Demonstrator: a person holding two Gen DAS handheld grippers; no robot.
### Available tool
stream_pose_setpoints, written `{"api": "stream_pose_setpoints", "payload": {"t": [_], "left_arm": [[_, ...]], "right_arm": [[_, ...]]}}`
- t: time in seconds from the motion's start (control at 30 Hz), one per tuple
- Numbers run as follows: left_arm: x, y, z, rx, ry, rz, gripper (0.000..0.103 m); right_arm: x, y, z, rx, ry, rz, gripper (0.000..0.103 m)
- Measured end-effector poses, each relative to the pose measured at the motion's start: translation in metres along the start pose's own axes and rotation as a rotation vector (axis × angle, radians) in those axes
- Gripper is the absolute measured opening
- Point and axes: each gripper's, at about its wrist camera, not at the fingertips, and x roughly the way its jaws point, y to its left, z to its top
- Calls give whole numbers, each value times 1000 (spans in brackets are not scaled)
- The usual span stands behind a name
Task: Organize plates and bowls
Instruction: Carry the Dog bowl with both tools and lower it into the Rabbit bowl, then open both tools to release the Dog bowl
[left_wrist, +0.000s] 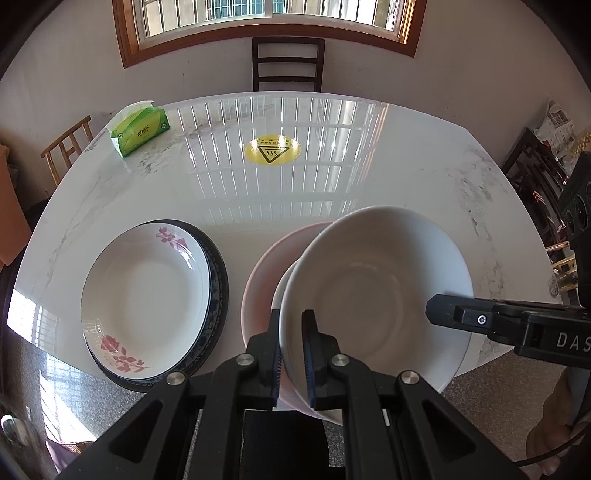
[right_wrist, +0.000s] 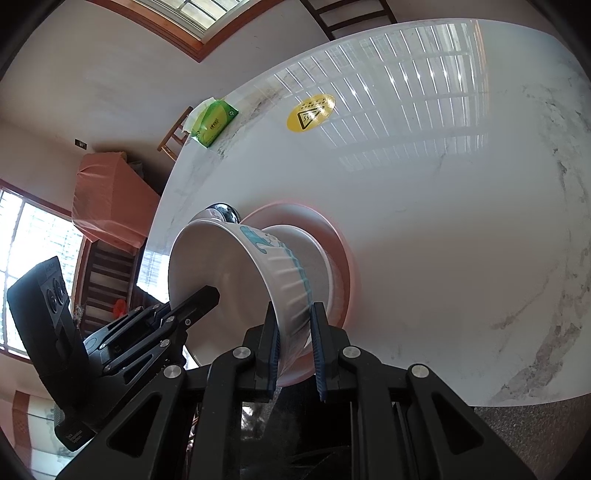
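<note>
A white ribbed bowl (left_wrist: 376, 291) with a blue pattern on its outside (right_wrist: 284, 266) hangs tilted over a pink bowl (left_wrist: 258, 280) on the white marble table (left_wrist: 369, 166). My left gripper (left_wrist: 291, 317) is shut on its near-left rim. My right gripper (right_wrist: 293, 310) is shut on the opposite rim and shows as a black finger at the right (left_wrist: 439, 314). A second white rim (left_wrist: 282, 284) peeks out between the held bowl and the pink one. Left of them, a white floral plate (left_wrist: 144, 295) rests on a dark blue-rimmed plate (left_wrist: 218, 280).
A green tissue box (left_wrist: 140, 129) stands at the table's far left corner and a yellow warning sticker (left_wrist: 272, 148) marks its middle. A dark chair (left_wrist: 288, 62) is behind the table under the window. The near table edge runs just below the dishes.
</note>
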Motion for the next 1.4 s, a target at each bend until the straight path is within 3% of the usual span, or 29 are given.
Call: {"api": "stream_pose_setpoints", "payload": {"t": [0.5, 0.6, 0.83, 1.07, 1.2, 1.4], "left_arm": [[13, 3, 1, 4, 29, 7, 10], [17, 3, 0, 11, 39, 20, 16], [14, 0, -1, 30, 12, 34, 16], [-3, 11, -1, 14, -31, -13, 17], [-11, 23, -1, -8, -35, -21, 34], [-11, 47, -3, -77, -11, -34, 38]], "right_arm": [[5, -1, 0, 10, 7, -14, 16], [3, 0, 1, 4, -4, -21, 15], [0, 1, -1, -8, -19, -28, 15], [-6, 1, -6, -32, -61, -27, 18], [-19, 2, -13, -62, -127, -37, 18], [-31, -1, -28, -119, -199, -106, 18]]}}
